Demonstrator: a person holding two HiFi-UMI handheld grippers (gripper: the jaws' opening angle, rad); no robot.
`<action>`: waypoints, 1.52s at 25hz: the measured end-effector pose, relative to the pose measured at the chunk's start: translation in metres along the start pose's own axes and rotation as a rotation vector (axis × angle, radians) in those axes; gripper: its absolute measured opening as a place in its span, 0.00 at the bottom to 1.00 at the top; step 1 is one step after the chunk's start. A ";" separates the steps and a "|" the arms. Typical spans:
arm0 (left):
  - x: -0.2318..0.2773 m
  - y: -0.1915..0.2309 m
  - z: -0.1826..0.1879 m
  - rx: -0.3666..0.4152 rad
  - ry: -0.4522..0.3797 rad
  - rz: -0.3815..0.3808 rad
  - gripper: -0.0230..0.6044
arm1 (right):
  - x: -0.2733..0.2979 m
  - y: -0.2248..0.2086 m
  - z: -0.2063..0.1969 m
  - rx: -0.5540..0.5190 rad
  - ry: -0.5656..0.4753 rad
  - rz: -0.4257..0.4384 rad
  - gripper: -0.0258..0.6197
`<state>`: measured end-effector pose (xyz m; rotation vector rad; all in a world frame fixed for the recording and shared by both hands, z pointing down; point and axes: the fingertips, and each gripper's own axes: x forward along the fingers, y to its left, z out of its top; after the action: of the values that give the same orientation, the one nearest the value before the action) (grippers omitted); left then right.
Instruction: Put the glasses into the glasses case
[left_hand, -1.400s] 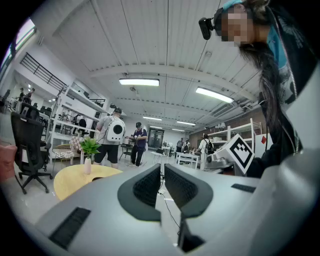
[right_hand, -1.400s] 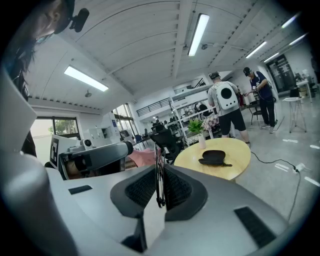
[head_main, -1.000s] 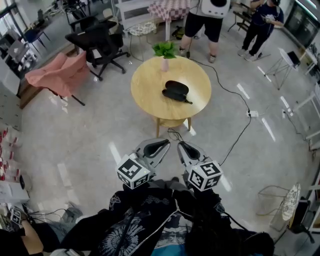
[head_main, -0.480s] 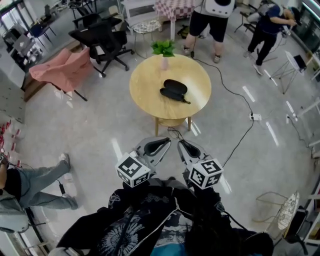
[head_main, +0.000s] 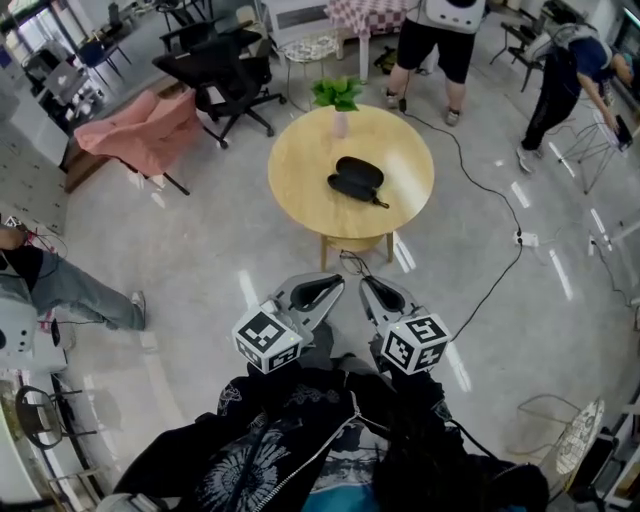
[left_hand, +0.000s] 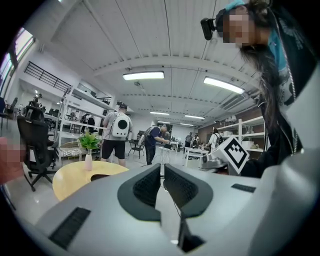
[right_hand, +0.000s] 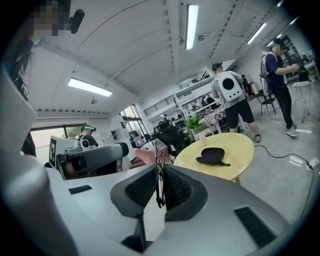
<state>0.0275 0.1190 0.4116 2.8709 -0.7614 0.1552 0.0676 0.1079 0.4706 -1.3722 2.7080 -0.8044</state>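
Observation:
The black glasses case (head_main: 356, 178) lies open on a round wooden table (head_main: 300, 175), well ahead of both grippers. In the right gripper view the case (right_hand: 212, 155) sits on the table (right_hand: 240, 145) beyond the jaws. My right gripper (head_main: 366, 286) (right_hand: 160, 175) is shut on the glasses (right_hand: 158, 165), which show as a thin dark frame edge-on between the pads. My left gripper (head_main: 334, 284) (left_hand: 161, 172) is beside it, shut with nothing in it. Both are held over the floor, short of the table.
A plant in a pink vase (head_main: 338, 100) stands at the table's far edge. A black cable (head_main: 478, 195) trails across the floor from under the table. Further off are a pink-draped chair (head_main: 150, 135), a black office chair (head_main: 225, 70) and people (head_main: 445, 45) (head_main: 565, 75) (head_main: 60, 290).
Both grippers have come slightly nearer the table, side by side, in unchanged poses. A person has come into view at the left, and the one at the back right now bends over.

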 end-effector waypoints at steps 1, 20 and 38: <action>0.002 0.002 0.000 0.000 0.001 0.002 0.06 | 0.001 -0.002 0.001 0.001 0.000 0.002 0.12; 0.063 0.103 0.002 -0.045 0.012 -0.044 0.06 | 0.081 -0.071 0.026 0.030 0.050 -0.056 0.12; 0.100 0.276 0.042 -0.057 -0.004 -0.171 0.06 | 0.233 -0.121 0.087 0.071 0.086 -0.166 0.12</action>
<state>-0.0211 -0.1734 0.4222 2.8652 -0.5094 0.1043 0.0344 -0.1652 0.5004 -1.5994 2.6243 -0.9818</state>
